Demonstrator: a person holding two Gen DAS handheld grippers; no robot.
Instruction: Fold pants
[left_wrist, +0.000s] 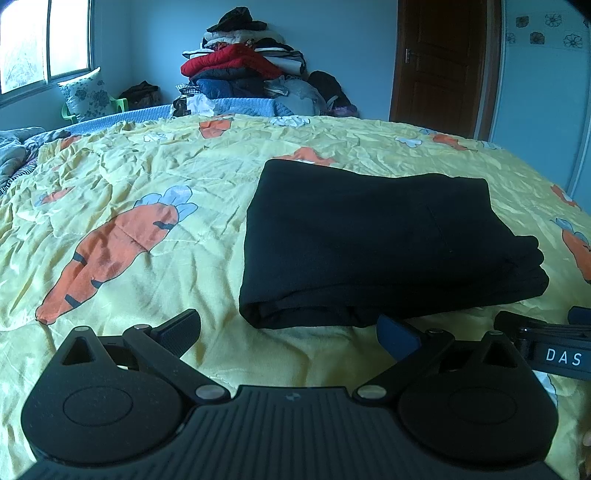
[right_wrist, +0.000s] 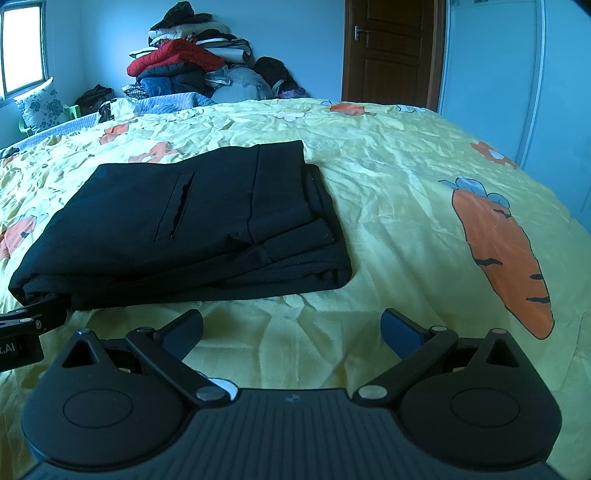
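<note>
The bed (left_wrist: 155, 177) lies under both my grippers and runs far ahead of them, and its yellow sheet with the carrot print gives a wide flat place, which I think is why the folding is done here. The pants (left_wrist: 369, 243) rest on it as a compact black rectangle of several layers, just ahead of my left gripper (left_wrist: 290, 334) and a little to its right; for my right gripper (right_wrist: 291, 332) the same pants are ahead and to the left. The layers sit stacked with their edges nearly even, so I judge the folding is finished or almost finished. A slit pocket (right_wrist: 175, 206) faces up on the top layer. My left gripper is spread wide and holds nothing, with its right finger very close to the near fold; I cannot tell if it touches. My right gripper is also spread and empty, above bare sheet. Both stay low and beside each other, I suppose so they do not disturb the stack.
</note>
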